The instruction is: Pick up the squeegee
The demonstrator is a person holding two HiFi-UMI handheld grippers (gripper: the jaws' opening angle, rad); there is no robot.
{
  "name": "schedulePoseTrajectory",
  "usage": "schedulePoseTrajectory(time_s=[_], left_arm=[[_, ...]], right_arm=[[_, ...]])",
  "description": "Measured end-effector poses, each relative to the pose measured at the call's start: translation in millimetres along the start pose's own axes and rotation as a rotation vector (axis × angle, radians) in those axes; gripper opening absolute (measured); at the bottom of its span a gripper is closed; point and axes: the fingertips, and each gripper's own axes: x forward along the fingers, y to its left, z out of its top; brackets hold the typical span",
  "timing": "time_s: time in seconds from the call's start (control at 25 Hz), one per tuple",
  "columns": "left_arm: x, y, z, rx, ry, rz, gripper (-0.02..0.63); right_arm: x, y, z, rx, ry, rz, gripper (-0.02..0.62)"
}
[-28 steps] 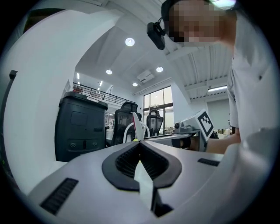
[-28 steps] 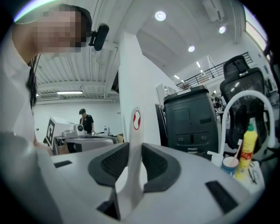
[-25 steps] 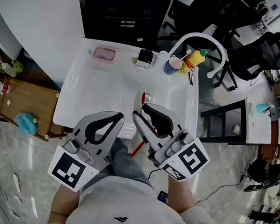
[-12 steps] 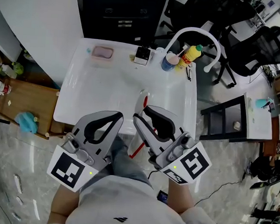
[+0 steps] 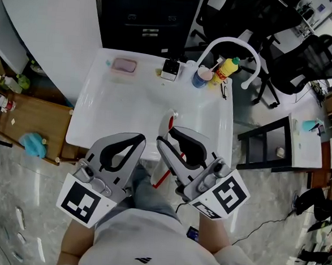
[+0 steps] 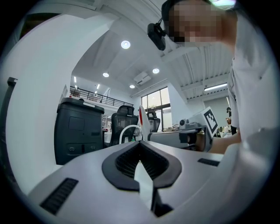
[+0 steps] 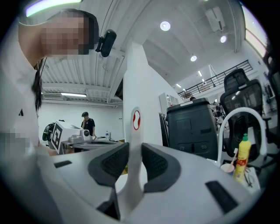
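Observation:
The squeegee [image 5: 168, 121] has a white handle with a red mark; its tip sticks out over the white table's [image 5: 111, 105] near edge, and a red part [image 5: 161, 177] shows below the jaws. My right gripper [image 5: 164, 141] is shut on it, and in the right gripper view the handle [image 7: 134, 131] stands upright between the dark pads. My left gripper [image 5: 136, 138] hangs beside it to the left, shut with nothing in it. In the left gripper view its jaws [image 6: 141, 144] meet at the tip, and the squeegee [image 6: 142, 119] shows beyond them.
At the table's far edge lie a pink sponge [image 5: 124, 65], a small dark device [image 5: 171, 69], a blue cup [image 5: 203, 77] and a yellow bottle [image 5: 225, 68]. A white hoop [image 5: 230, 44], office chairs [image 5: 307, 57], a black cabinet [image 5: 146, 11] and a wooden bench [image 5: 25, 122] surround it.
The right gripper keeps its hold on the squeegee, whose tip now reaches slightly further over the table. The left gripper has hardly moved.

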Motion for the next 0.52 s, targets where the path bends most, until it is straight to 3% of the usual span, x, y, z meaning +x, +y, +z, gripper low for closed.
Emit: schedulePoseTrajectory(time_s=[0.52], left_arm=[[-15.6, -2.4, 1.5, 0.008, -0.004, 0.017, 0.012]], right_arm=[[1.6, 14.0, 2.6, -0.010, -0.010, 0.013, 0.106]])
